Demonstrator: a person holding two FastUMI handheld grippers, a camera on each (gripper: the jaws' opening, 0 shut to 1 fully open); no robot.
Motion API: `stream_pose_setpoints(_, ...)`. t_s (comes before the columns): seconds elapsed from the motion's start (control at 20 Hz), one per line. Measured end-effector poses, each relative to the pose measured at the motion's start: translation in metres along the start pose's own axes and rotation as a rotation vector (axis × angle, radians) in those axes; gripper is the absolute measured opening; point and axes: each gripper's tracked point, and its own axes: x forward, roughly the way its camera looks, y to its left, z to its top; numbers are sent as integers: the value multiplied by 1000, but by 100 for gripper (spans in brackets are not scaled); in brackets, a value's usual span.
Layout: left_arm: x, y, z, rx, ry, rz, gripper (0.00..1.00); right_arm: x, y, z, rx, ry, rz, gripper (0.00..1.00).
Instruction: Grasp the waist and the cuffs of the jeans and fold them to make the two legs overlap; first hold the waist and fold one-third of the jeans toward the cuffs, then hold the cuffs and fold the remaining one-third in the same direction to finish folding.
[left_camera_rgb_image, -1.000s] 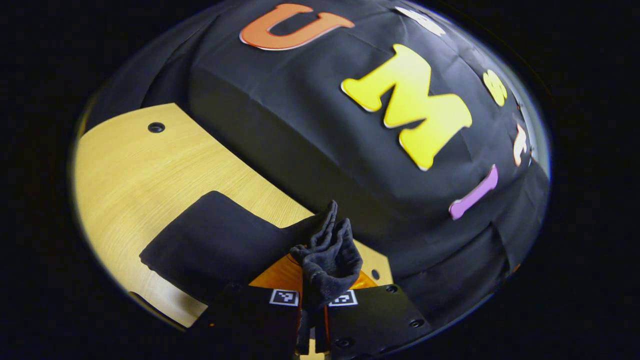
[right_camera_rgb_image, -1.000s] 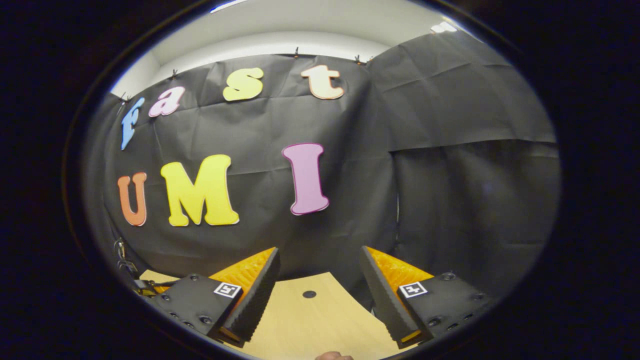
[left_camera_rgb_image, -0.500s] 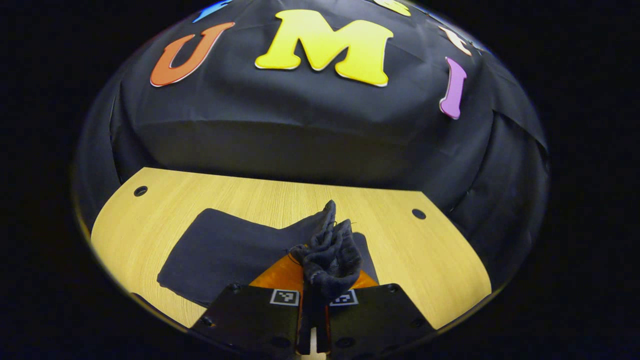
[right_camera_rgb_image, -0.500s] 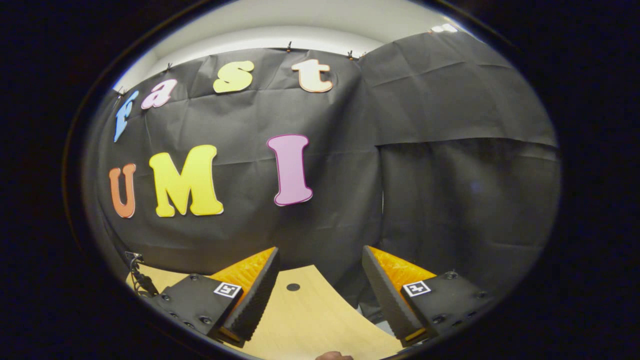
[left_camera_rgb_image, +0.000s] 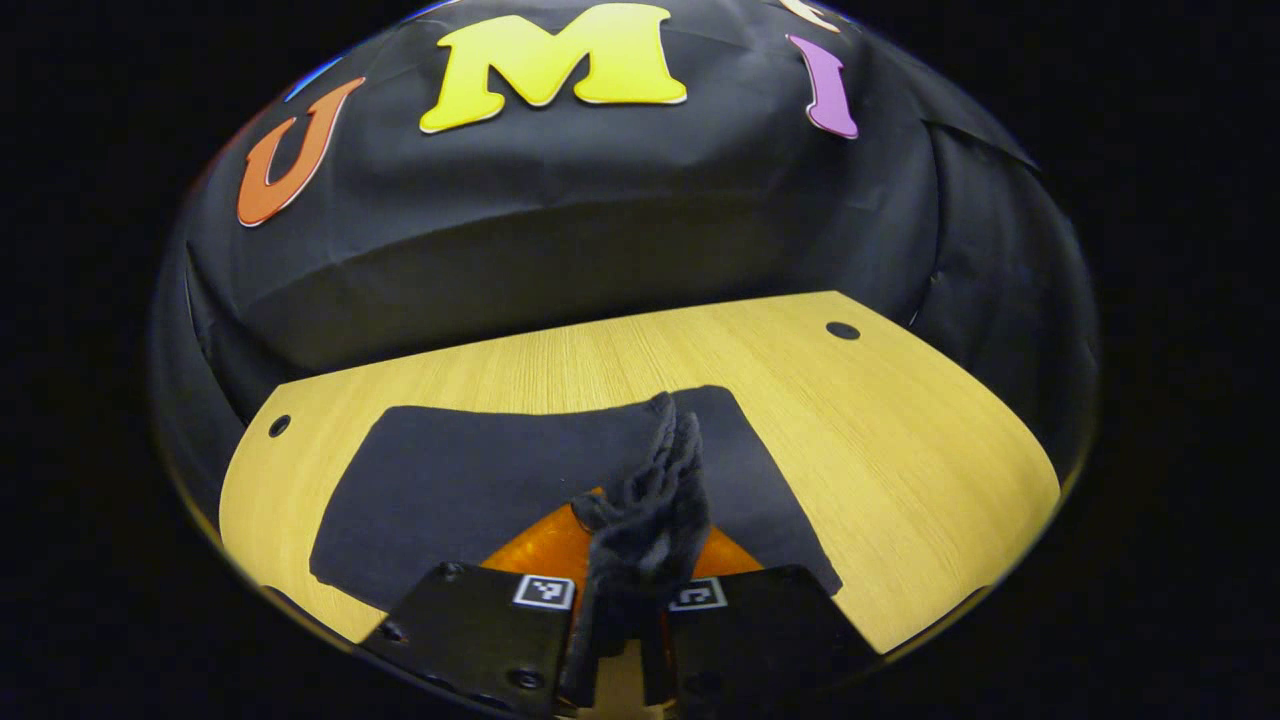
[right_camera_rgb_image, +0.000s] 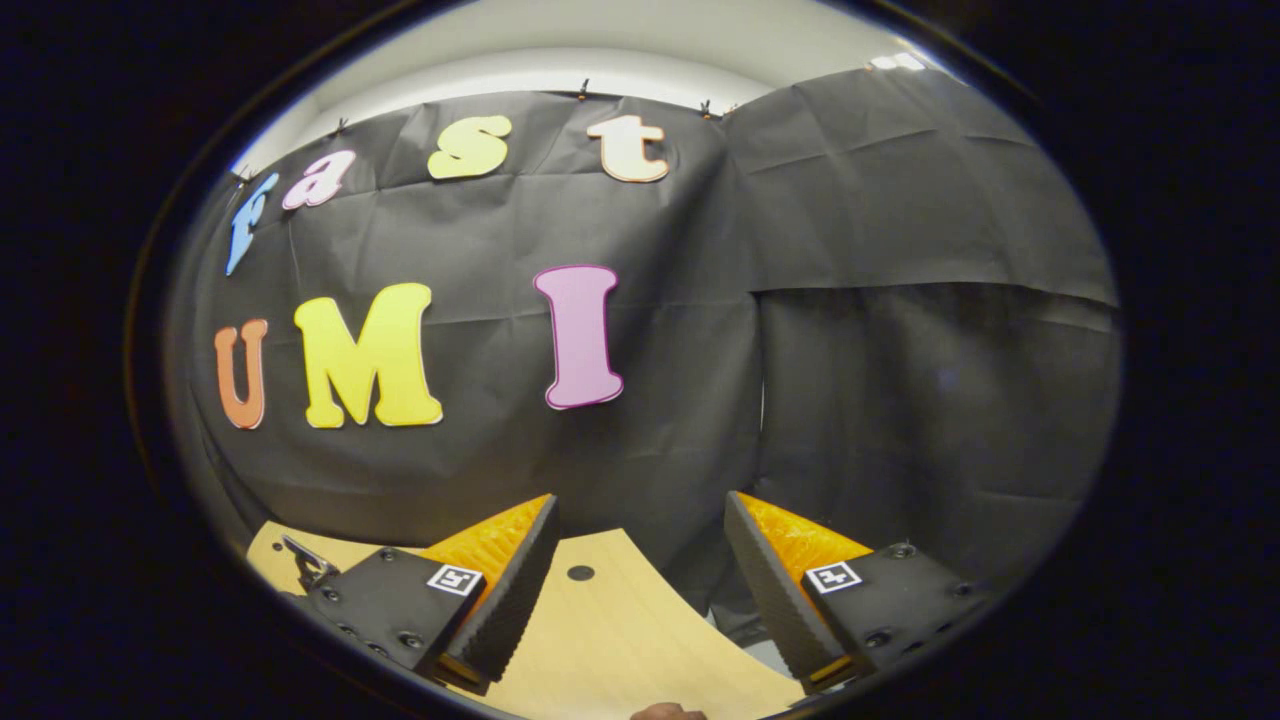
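Dark jeans (left_camera_rgb_image: 470, 480) lie folded flat on the wooden table (left_camera_rgb_image: 900, 450) in the left gripper view. My left gripper (left_camera_rgb_image: 625, 585) is shut on a bunched edge of the jeans (left_camera_rgb_image: 655, 490), which sticks up between its fingers above the flat part. Which end of the jeans is pinched I cannot tell. In the right gripper view my right gripper (right_camera_rgb_image: 640, 580) stands open with nothing between its fingers, held over the table's far corner (right_camera_rgb_image: 600, 620) and facing the booth wall.
The table has small round holes (left_camera_rgb_image: 842, 330) near its corners (left_camera_rgb_image: 279, 426) and ends against the black cloth wall (left_camera_rgb_image: 600, 240). A small metal clip (right_camera_rgb_image: 300, 555) shows at the table's left edge in the right gripper view.
My left gripper has swung round with the jeans edge in it, so the flat part now lies straight ahead and spreads wider. The right gripper has barely moved.
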Motion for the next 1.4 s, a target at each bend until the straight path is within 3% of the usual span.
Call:
stream_pose_setpoints(0.2, -7, -27, -4, 68, 2, -50, 100, 2, 1, -1, -15, 10, 4, 100)
stream_pose_setpoints(0.5, -33, -68, -6, 83, 2, -151, 100, 9, 20, -2, -5, 17, 29, 100)
stream_pose_setpoints(0.7, -63, -56, 26, 34, -67, -157, 100, 10, 47, -8, -6, 17, 74, 98)
stream_pose_setpoints(1.05, -136, 54, 135, -75, -310, -17, 100, 17, 128, -27, 1, 33, 214, 99)
stream_pose_setpoints(1.4, -214, 148, 181, -93, -433, 126, 100, 13, 210, -31, -2, 18, 348, 99)
